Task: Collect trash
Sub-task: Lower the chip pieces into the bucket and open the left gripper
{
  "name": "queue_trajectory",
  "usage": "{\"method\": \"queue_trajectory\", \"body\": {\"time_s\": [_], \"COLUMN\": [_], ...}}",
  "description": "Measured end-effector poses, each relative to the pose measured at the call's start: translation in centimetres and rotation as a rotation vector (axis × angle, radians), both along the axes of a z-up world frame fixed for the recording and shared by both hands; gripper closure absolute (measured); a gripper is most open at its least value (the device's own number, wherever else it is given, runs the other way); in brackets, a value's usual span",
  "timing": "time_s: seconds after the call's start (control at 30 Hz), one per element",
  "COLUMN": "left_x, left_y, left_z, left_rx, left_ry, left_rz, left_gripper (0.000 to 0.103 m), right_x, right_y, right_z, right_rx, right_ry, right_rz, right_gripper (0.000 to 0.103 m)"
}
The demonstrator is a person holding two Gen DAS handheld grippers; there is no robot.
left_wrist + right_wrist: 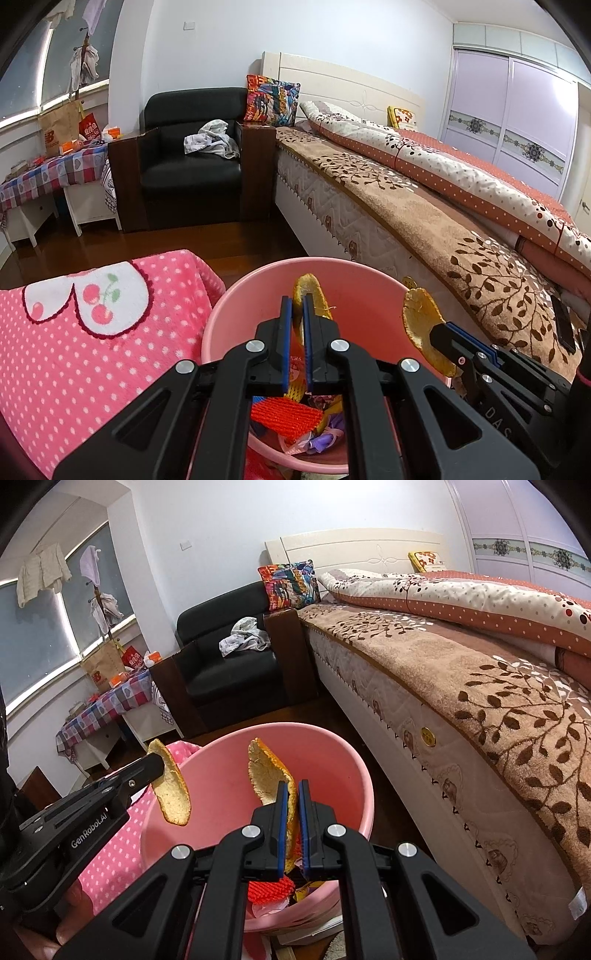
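Observation:
A pink bin [236, 306] [332, 760] stands on the floor beside the bed and holds red mesh and wrappers [284, 417]. My left gripper [297, 306] is shut on an orange peel [314, 291] held over the bin. In the right wrist view this gripper [157, 762] and its peel [171, 794] hang at the bin's left rim. My right gripper [291, 788] is shut on a second orange peel [267, 771] above the bin. In the left wrist view it [441, 328] holds that peel [421, 317] at the bin's right rim.
A pink dotted blanket [92, 332] lies left of the bin. A bed [424, 221] with a brown leaf cover runs along the right. A black armchair [192, 162] with clothes stands behind, and a checked table [48, 173] at far left. Wooden floor lies between.

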State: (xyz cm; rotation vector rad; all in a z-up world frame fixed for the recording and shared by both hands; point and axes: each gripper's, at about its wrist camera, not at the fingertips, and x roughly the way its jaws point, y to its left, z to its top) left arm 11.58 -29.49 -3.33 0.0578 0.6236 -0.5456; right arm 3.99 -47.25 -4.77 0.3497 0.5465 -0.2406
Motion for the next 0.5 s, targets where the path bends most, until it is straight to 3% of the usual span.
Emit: {"method": "queue_trajectory", "body": {"time_s": [0.5], "left_x": [0.03], "left_y": [-0.41], "left_z": [-0.7], "left_rx": [0.013], "left_ry": [0.022], "left_rz": [-0.023], "left_gripper": [0.098], "right_x": [-0.01], "right_y": [0.0], "right_z": [0.08], "right_rx": [0.0], "right_ry": [-0.001], "right_rz": [0.001], "right_gripper": [0.098]}}
